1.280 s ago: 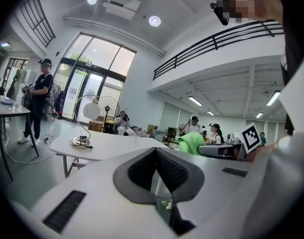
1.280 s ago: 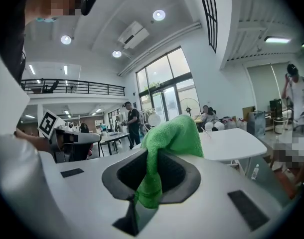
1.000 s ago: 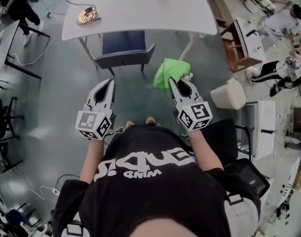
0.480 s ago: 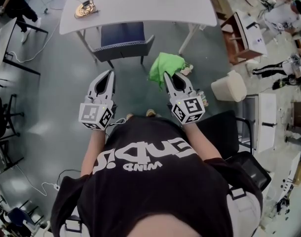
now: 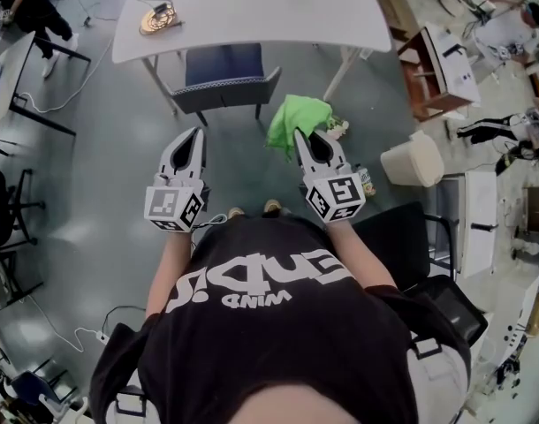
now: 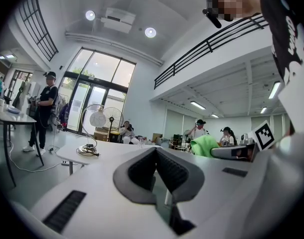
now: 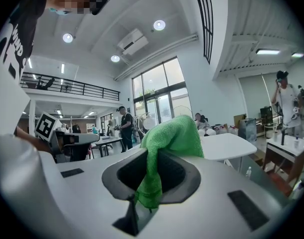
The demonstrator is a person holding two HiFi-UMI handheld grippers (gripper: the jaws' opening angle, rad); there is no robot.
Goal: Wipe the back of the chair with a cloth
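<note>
Right claw (image 5: pixel 299 135) grips the green cloth (image 5: pixel 294 116); left claw (image 5: pixel 196 134) closed, empty.

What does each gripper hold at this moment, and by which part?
The right gripper is shut on the green cloth, pinching a fold of it; the rest bunches beyond the jaws. The left gripper is shut and holds nothing.

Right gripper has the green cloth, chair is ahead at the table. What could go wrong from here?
1. The right gripper pinches the green cloth by a narrow fold, with most of it bunched beyond the jaws. It might slip out under rubbing.
2. The chair sits tucked against the white table, so a wide wipe could knock the table edge.
</note>
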